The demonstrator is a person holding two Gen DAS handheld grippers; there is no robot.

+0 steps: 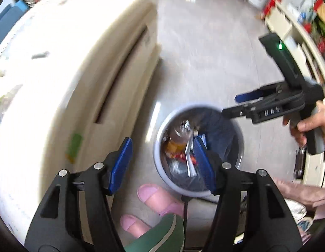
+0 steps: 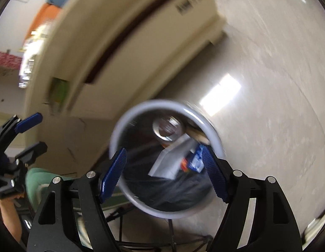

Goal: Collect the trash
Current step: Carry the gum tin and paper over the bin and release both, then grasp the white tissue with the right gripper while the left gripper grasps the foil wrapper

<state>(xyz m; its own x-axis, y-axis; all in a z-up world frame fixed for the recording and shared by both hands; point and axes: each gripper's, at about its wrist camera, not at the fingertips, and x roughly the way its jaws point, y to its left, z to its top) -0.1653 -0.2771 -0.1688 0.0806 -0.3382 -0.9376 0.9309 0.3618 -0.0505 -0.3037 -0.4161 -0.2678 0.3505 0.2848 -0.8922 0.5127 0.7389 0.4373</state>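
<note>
A round grey trash bin (image 1: 162, 174) with a dark liner stands on the floor below both grippers; it also shows in the right wrist view (image 2: 120, 126). Inside lie a clear plastic bottle (image 2: 167, 129), a silver wrapper (image 2: 172, 157) and colourful packets (image 1: 175, 149). My left gripper (image 1: 162, 163) is open and empty above the bin's near rim. My right gripper (image 2: 164, 172) is open and empty over the bin; it shows from the side in the left wrist view (image 1: 235, 105), held by a hand. The left gripper appears at the left edge of the right wrist view (image 2: 30, 134).
A cream table (image 1: 57, 63) with a dark slot along its side stands left of the bin. Pink slippers (image 1: 156, 197) and a green trouser leg (image 1: 162, 231) are close to the bin. Cluttered shelves (image 1: 298, 21) line the right. Pale floor (image 2: 267, 84) lies beyond the bin.
</note>
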